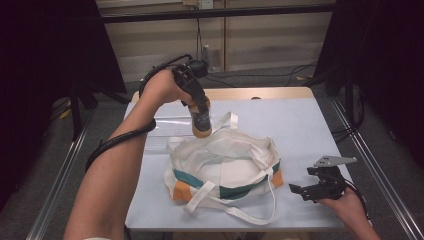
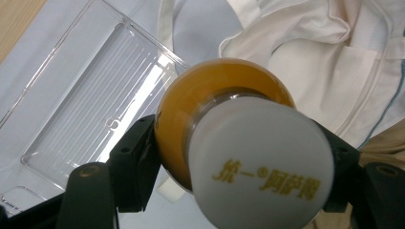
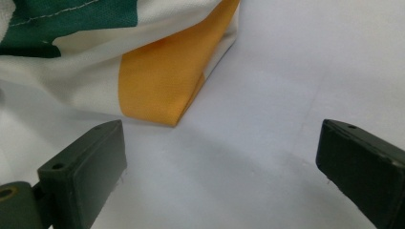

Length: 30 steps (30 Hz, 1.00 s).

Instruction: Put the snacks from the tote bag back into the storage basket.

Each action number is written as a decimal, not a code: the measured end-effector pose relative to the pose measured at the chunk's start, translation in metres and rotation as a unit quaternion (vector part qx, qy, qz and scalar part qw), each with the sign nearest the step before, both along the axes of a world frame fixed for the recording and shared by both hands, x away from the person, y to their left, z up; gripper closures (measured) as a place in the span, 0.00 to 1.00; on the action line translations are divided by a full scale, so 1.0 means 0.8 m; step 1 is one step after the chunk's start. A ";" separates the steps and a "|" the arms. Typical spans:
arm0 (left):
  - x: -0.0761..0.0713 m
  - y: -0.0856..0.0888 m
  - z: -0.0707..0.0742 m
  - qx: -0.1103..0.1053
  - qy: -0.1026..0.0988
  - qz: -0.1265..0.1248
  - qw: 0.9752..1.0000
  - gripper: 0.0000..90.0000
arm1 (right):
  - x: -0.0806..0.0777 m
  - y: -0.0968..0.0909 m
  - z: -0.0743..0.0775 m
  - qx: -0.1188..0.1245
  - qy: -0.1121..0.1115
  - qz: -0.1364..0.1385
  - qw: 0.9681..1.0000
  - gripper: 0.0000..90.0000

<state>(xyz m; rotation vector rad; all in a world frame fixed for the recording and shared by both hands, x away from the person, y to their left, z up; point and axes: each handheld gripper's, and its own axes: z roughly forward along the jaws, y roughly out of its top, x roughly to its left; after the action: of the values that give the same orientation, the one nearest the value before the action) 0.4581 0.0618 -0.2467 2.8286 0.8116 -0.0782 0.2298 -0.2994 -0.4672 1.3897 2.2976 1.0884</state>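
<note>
My left gripper (image 1: 199, 107) is shut on an orange drink bottle (image 1: 202, 122) with a white cap (image 2: 260, 162), held upright above the far rim of a cream tote bag (image 1: 225, 167). The bag lies open on the table, with green and orange panels (image 3: 157, 76) and long cream handles (image 1: 240, 212). In the left gripper view the black jaws press the bottle's neck from both sides, and the bag's cloth (image 2: 334, 52) lies beyond. My right gripper (image 1: 306, 189) rests open near the table's right front, beside the bag's orange corner, with nothing between its jaws.
A clear plastic tray (image 2: 90, 105) lies flat on the pale blue table (image 1: 300, 125) left of the bag, under the left hand. The table's wooden far edge (image 1: 270, 93) and metal frame rails (image 1: 380, 175) border the work area.
</note>
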 end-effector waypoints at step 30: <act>0.022 -0.002 -0.013 0.000 0.006 -0.003 1.000 0.34 | 0.000 -0.006 -0.002 0.005 0.004 -0.010 1.000 0.03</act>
<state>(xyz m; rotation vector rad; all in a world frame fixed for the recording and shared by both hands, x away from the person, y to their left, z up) 0.4755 0.0603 -0.2571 2.8338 0.8067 -0.0970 0.2300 -0.3041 -0.4690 1.4213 2.2809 1.0924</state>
